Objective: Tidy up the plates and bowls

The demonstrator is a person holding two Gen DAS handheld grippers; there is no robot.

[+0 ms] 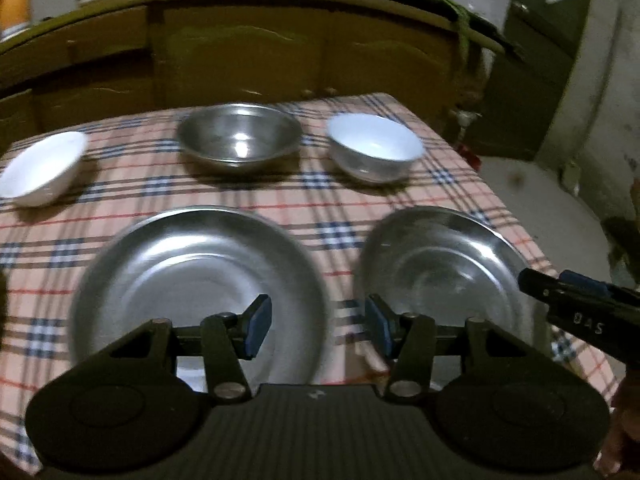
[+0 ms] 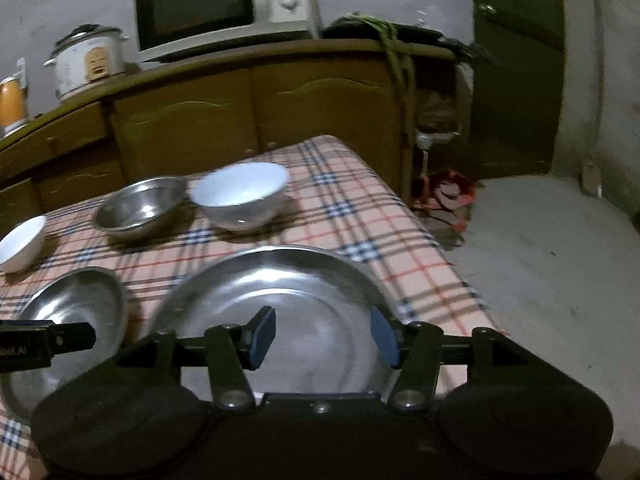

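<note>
Two steel plates lie side by side at the near end of the plaid-clothed table: a left plate (image 1: 192, 280) (image 2: 72, 308) and a right plate (image 1: 440, 264) (image 2: 280, 292). Behind them stand a white bowl (image 1: 40, 172) (image 2: 20, 244) at the left, a steel bowl (image 1: 240, 136) (image 2: 140, 208) in the middle and another white bowl (image 1: 374, 146) (image 2: 240, 192) at the right. My left gripper (image 1: 318, 328) hovers open over the gap between the plates, holding nothing. My right gripper (image 2: 324, 336) is open above the right plate, its blue pads apart and empty.
The tablecloth (image 1: 320, 196) ends at the right, with bare floor (image 2: 540, 260) beyond. A wooden cabinet (image 2: 240, 112) behind the table carries a microwave (image 2: 208, 4) and a rice cooker (image 2: 88, 60). Red items (image 2: 448, 196) lie on the floor by the table corner.
</note>
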